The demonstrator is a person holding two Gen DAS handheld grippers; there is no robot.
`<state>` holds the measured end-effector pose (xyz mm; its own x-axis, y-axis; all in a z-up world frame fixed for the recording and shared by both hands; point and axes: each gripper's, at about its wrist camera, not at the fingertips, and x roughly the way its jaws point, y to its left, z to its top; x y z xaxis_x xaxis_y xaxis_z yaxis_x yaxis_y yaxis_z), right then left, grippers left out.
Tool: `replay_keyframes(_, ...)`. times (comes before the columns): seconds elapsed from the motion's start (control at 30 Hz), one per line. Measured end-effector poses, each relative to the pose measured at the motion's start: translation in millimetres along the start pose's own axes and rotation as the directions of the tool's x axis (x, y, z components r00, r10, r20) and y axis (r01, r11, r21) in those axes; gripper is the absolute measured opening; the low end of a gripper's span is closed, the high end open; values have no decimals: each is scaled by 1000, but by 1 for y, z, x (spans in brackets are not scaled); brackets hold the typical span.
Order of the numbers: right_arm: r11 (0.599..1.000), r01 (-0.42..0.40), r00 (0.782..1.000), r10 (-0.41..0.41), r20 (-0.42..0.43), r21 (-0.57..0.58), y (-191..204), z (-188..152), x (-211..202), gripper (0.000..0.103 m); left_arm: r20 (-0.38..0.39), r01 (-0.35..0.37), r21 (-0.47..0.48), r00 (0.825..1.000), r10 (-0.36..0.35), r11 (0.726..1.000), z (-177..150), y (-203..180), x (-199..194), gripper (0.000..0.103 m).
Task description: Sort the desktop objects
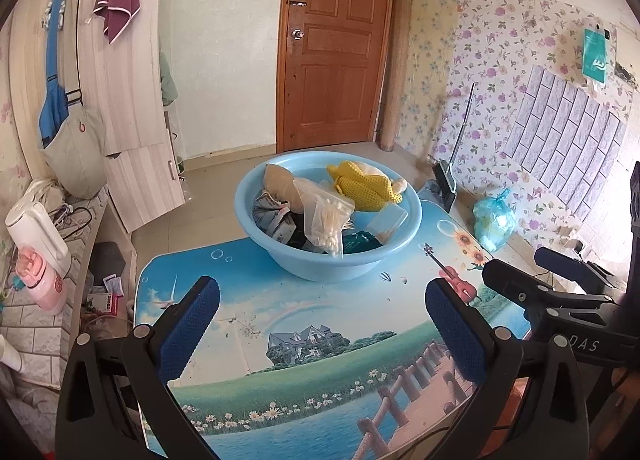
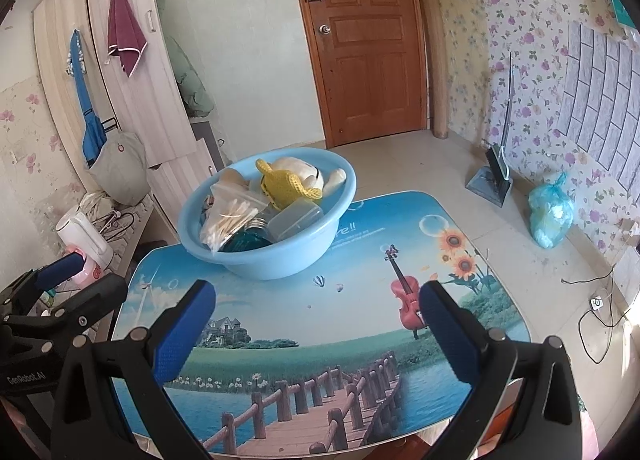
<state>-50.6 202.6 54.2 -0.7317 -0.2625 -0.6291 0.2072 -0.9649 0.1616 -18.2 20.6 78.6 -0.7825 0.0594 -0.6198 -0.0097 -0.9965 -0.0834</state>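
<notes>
- Both pairs of blue-padded fingers are spread wide with nothing between them: the left gripper (image 1: 322,300) and the right gripper (image 2: 318,304) hover side by side over the near half of the table, apart from the basin.
- Beneath them lies the rounded table top printed with a lake, a wooden bridge and sunflowers (image 2: 360,340), its near half bare.
- At the far edge of that table sits the light blue round plastic basin (image 1: 400,238), holding all the loose items.
- Inside the basin, a cream plush toy in a yellow knitted cover (image 2: 292,179) lies at the back.
- A clear zip bag of cotton swabs (image 1: 326,219) leans in the middle.
- A translucent lidded plastic box (image 2: 296,217) rests at the right.
</notes>
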Motion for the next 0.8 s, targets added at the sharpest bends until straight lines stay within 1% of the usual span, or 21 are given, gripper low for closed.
replay_keyframes(0.17,1000,0,1000,0,3,0,1,-1,-1,103,3,6,4,1000,-6,1000,0,-1,-3,103)
replay_keyframes(0.57,1000,-6,1000,6,3,-8,6,-1,-7,103,16,-17,-7,1000,17,1000,-1,3,-10,103)
replay_keyframes(0.8,1000,-4,1000,4,-3,-8,6,-1,-7,103,6,-22,-7,1000,22,1000,-3,4,-11,103)
